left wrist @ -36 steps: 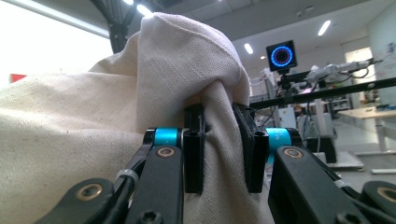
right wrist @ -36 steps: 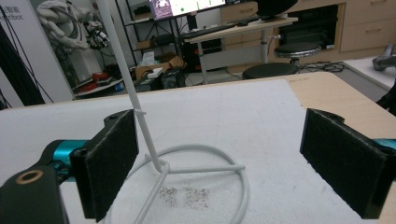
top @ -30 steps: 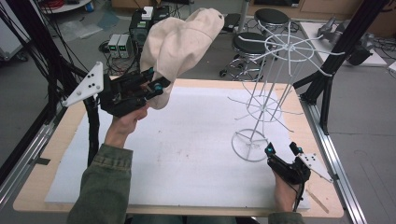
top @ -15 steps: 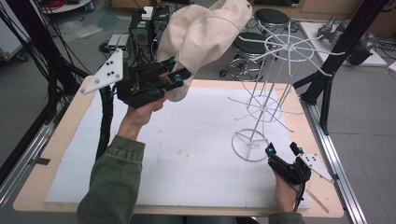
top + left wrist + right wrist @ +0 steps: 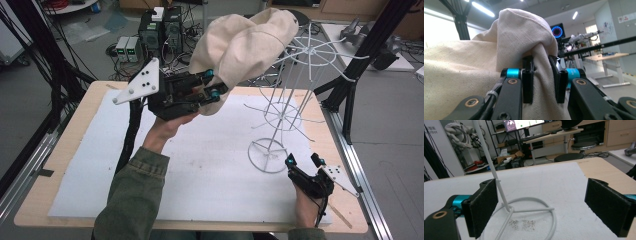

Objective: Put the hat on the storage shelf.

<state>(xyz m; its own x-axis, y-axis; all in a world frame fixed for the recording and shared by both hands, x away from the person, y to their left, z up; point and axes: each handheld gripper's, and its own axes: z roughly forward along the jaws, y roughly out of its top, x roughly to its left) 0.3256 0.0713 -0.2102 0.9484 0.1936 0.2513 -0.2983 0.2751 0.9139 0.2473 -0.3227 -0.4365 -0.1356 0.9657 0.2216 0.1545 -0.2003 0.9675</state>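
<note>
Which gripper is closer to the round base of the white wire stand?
The right gripper. Its open jaws sit just beside the stand's base ring on the table. The left gripper is raised well away from the base, its jaws shut on the beige hat.

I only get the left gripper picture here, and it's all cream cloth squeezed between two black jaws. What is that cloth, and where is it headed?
Observer: It's a cream cap, lifted above the table beside the top ring of a white wire stand.
Operator: Is the stand on the table?
Observer: Yes, its round base sits on the white mat.
Operator: And the other hand?
Observer: The right gripper rests near that base, jaws wide open around nothing.
Operator: Is it touching the stand?
Observer: One pad is close to the upright rod; I cannot tell if they touch.
</note>
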